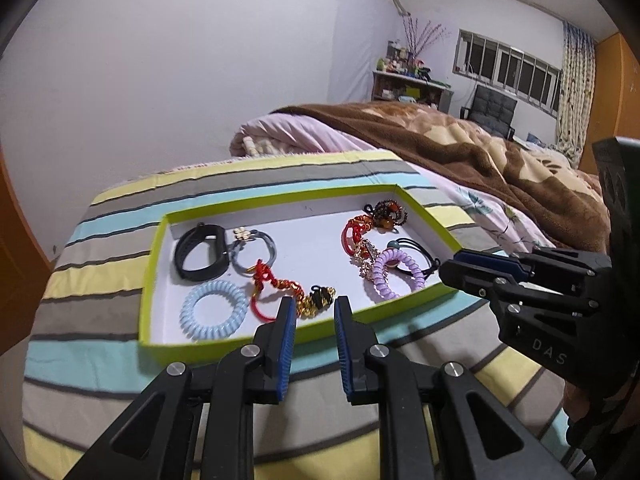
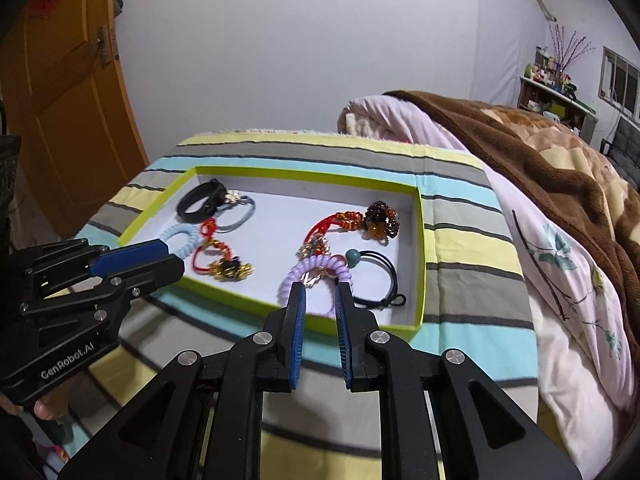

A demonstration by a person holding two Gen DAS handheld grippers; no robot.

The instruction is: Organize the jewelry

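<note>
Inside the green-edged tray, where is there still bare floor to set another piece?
Bare white floor runs along the tray's far wall and down the middle, between the gray hair tie and red cord bracelet. Both ends are crowded.

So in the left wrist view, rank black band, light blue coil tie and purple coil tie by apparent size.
1. light blue coil tie
2. black band and purple coil tie: look alike, so unranked. The blue tie lies nearer the camera, so true size is unsure.

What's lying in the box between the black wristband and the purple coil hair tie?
Between the black wristband and purple coil tie: a grey hair tie and a red-and-gold charm bracelet, clearest in the left wrist view.
</note>
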